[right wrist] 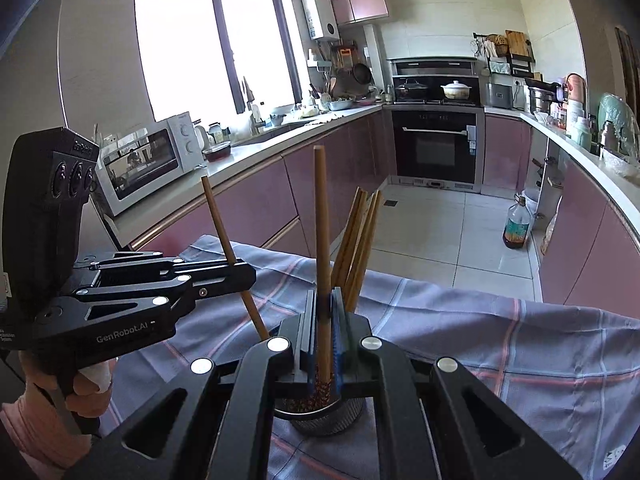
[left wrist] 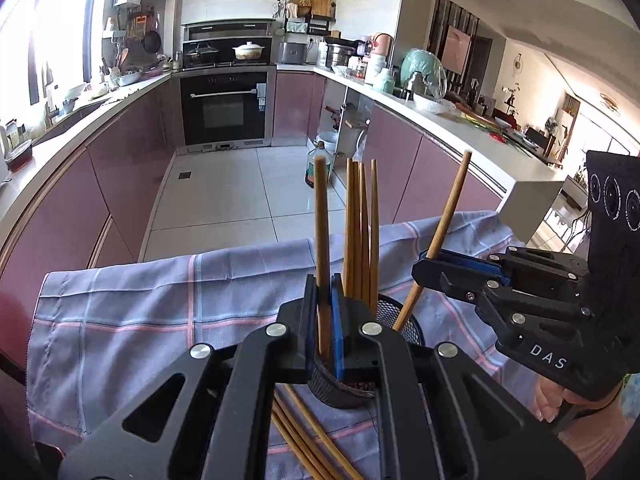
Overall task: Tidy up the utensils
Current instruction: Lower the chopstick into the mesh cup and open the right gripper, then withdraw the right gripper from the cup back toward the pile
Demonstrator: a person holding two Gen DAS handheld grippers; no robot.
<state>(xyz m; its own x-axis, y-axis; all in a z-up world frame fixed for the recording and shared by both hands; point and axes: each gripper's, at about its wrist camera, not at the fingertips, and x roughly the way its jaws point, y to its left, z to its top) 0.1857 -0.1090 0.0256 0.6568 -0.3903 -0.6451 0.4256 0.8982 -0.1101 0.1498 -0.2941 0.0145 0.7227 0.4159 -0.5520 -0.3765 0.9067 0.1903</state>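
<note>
Two grippers show, the left gripper [left wrist: 323, 320] and the right gripper [right wrist: 324, 328], each pinching one chopstick [left wrist: 321, 216] [right wrist: 321, 216]. One black mesh holder [left wrist: 394, 314] carries four upright chopsticks [left wrist: 362, 220]. At least four loose chopsticks [left wrist: 308, 436] lie near on one plaid cloth [left wrist: 160, 304]. Two pots sit far on the stove.

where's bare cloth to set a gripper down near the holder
Free: the checked cloth left of the mesh holder, out to its folded edge, and the stretch right of the holder. Crowded: the holder mouth, where the left gripper and right gripper each clamp a chopstick, and in front of it, where loose chopsticks lie.
</note>
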